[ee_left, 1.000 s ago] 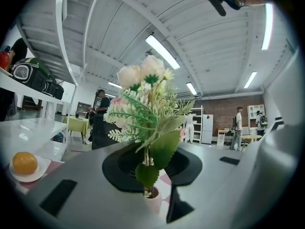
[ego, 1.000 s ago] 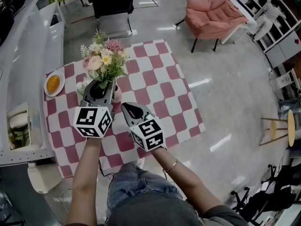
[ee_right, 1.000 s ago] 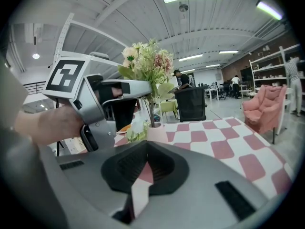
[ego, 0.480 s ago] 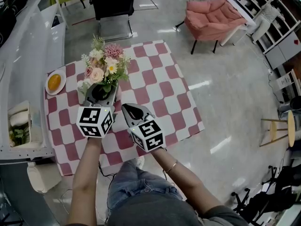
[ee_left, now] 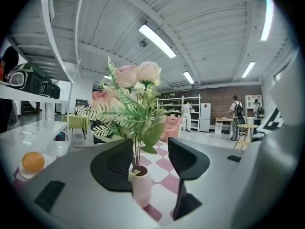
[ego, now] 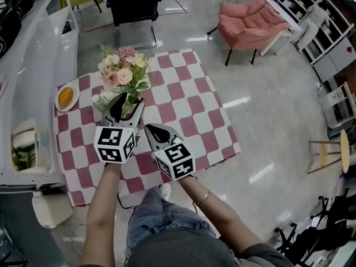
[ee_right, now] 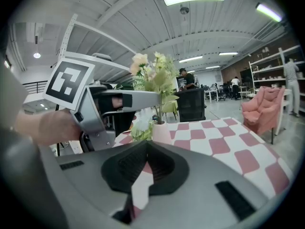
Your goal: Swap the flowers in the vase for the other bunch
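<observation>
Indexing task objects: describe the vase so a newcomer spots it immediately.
On the red-and-white checked table, look right of the orange on its plate. The vase is the small pale pink pot between the left gripper's jaws, which have just been opening; it alone holds upright flowers.

Right hand-held gripper [ee_right: 147, 147]: jaws closed, tips touching, nothing between them. Ahead, the vase [ee_right: 161, 133] stands upright on the checked bench [ee_right: 228, 142], flowers [ee_right: 151, 70] in it. Left hand-held gripper [ee_right: 155, 99]: jaws have just been opening, stems between them. A hand [ee_right: 40, 128] holds it at left.
</observation>
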